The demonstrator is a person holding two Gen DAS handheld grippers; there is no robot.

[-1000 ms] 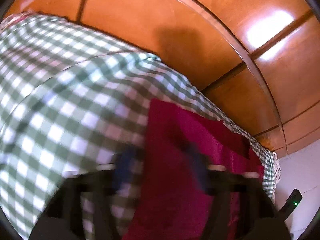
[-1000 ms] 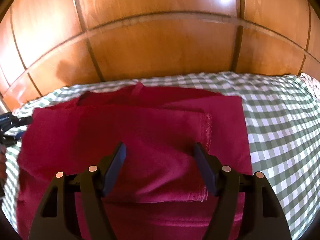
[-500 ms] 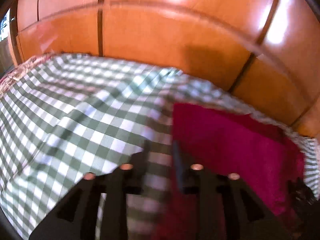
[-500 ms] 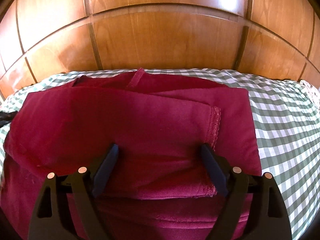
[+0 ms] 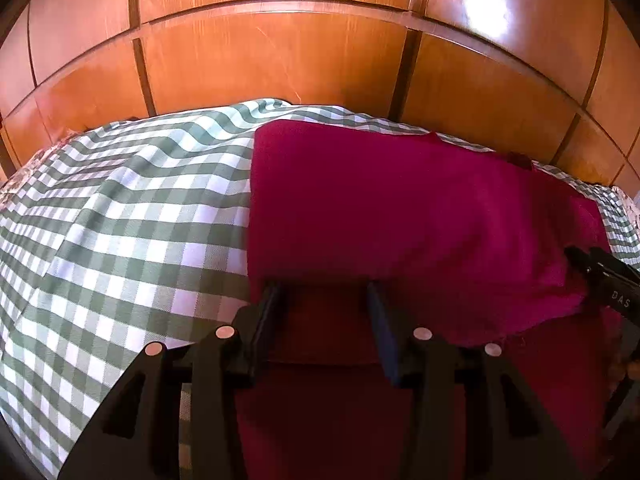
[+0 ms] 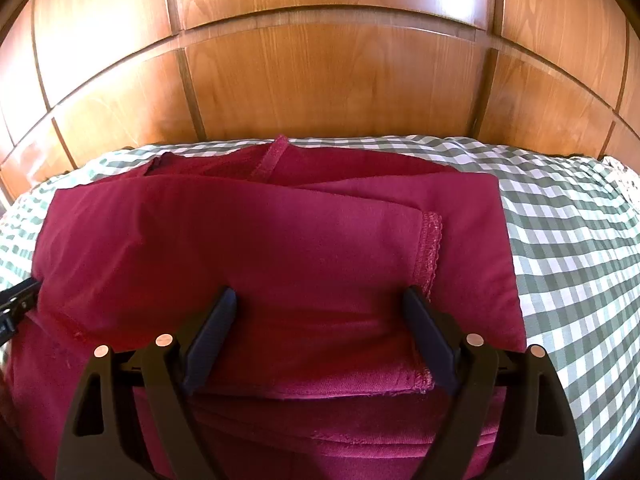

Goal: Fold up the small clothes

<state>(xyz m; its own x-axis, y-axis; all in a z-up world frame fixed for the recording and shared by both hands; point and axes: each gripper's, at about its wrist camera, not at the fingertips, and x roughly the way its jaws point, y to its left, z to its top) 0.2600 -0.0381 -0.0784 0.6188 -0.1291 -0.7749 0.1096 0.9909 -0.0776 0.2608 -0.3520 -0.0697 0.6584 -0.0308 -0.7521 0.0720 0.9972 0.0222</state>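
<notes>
Now we keep both wide-open grippers, left [image 5: 322,304] and right [image 6: 320,320], low, and press the red garment's [image 6: 280,248] fold flat.

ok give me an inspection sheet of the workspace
surface: green and white checked cloth, a few creases.
job's things: crimson garment lying folded in layers, lace hem on top.
clutter: nothing seen.
grippers: left gripper jaws apart at the fold's near left edge; right gripper jaws wide over the folded layer, nothing held.
cables: nothing seen.
surroundings: glossy wooden panels behind.
</notes>
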